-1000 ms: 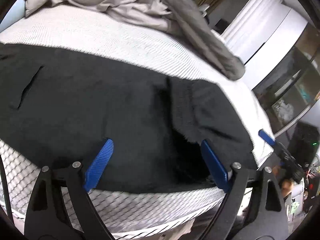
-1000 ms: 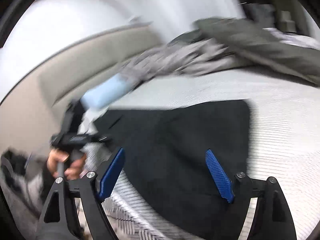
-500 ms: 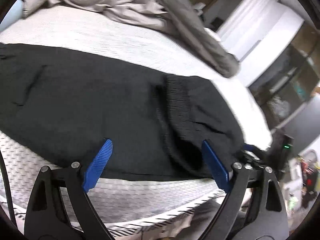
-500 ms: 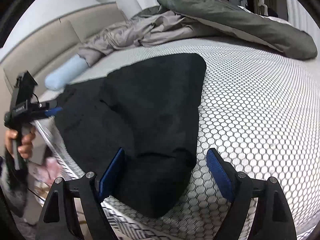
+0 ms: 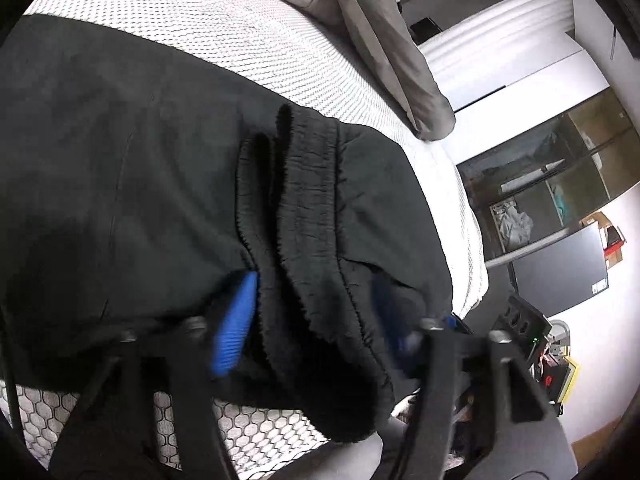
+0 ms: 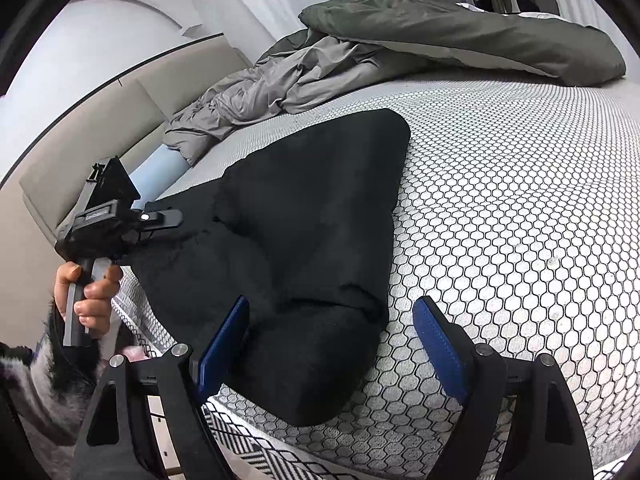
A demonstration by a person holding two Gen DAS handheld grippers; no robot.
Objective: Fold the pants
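Lying across the near side of a white mattress with a black honeycomb pattern (image 6: 520,200), the black soft-fabric pants (image 6: 312,220) reach its front edge, and their lower end droops slightly over that edge. In the left wrist view the gathered elastic waistband (image 5: 312,208) stands up in ridges between the blue pads of the left gripper (image 5: 312,320), whose jaws are closing around that bunched band; whether the pads already press the cloth cannot be told from the blurred picture. In the right wrist view the right gripper (image 6: 336,344) hangs over the pants' lower end with its jaws spread wide, one blue pad over the black fabric, the other over bare mattress, nothing held. A hand (image 6: 86,292) grips the left gripper's handle at the mattress's near left edge. To the right of the pants the mattress lies bare. A rumpled grey quilt (image 6: 280,80) and a dark olive duvet (image 6: 460,28) are heaped along the far side, well apart from the pants, with a pale blue cylindrical bolster (image 6: 160,168) by the beige padded headboard (image 6: 80,132).
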